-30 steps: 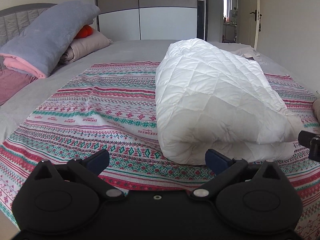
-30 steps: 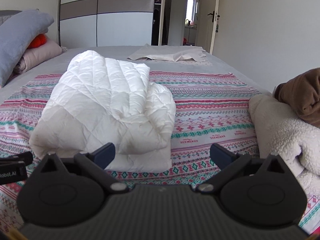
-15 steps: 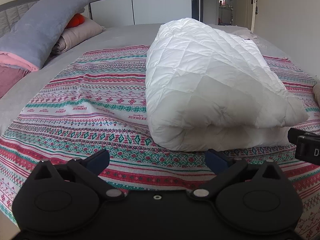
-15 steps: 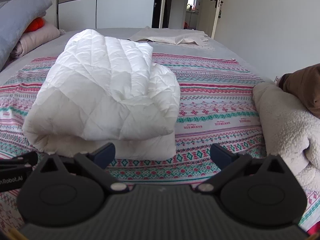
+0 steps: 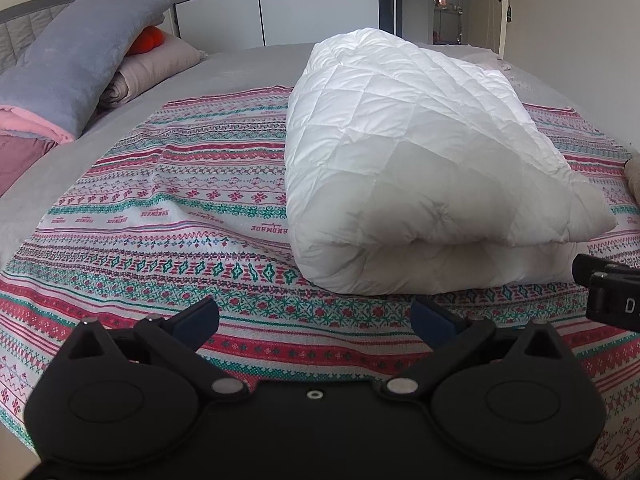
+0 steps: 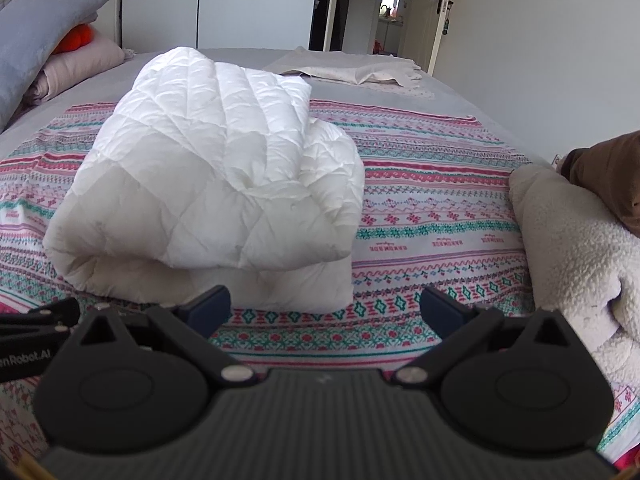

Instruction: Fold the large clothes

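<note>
On the bed: folded white quilted duvet (image 5: 404, 160) on striped patterned sheet (image 5: 168, 216).
Left hand-held gripper (image 5: 314, 318): wide open, empty.
Right hand-held gripper (image 6: 325, 307): wide open, empty.

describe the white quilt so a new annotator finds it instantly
On the bed, find the red-and-green patterned sheet. The white quilt lies folded in a thick bundle on its middle. Diamond stitching and smooth fabric distinguish it from the fuzzy cream fleece blanket at the right edge.
</note>
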`<state>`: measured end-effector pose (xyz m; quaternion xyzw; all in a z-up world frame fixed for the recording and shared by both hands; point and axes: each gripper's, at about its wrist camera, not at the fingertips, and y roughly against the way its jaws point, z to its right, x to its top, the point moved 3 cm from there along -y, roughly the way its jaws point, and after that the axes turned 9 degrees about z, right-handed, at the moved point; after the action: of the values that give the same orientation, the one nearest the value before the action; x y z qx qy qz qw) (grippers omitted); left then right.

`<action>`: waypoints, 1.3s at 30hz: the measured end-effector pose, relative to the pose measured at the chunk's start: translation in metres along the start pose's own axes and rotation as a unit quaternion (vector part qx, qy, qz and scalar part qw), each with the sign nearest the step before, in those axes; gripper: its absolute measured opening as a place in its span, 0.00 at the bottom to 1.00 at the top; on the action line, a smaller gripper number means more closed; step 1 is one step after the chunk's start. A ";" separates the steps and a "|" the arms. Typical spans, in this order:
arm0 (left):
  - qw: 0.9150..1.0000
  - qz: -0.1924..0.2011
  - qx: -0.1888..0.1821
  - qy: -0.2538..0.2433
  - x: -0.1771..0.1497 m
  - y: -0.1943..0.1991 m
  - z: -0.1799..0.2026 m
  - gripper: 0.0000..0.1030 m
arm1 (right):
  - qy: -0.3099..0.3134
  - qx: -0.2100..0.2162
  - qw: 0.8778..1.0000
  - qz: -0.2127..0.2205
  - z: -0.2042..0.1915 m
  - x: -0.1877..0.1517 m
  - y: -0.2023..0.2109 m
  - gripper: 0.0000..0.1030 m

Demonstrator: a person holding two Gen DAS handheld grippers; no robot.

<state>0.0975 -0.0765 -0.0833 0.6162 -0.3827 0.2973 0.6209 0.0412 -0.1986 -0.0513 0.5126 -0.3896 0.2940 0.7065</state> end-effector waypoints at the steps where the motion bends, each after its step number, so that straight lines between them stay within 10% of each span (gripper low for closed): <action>1: 1.000 0.000 -0.001 0.000 0.000 0.000 0.000 1.00 | 0.000 0.001 1.000 0.000 0.000 0.000 0.000 1.00; 39: 1.000 -0.002 -0.005 -0.006 -0.002 -0.001 0.002 1.00 | 0.003 0.003 1.000 -0.008 -0.001 -0.004 -0.004 1.00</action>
<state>0.0971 -0.0780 -0.0858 0.6156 -0.3869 0.2897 0.6224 0.0430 -0.1993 -0.0567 0.5172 -0.3822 0.2909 0.7084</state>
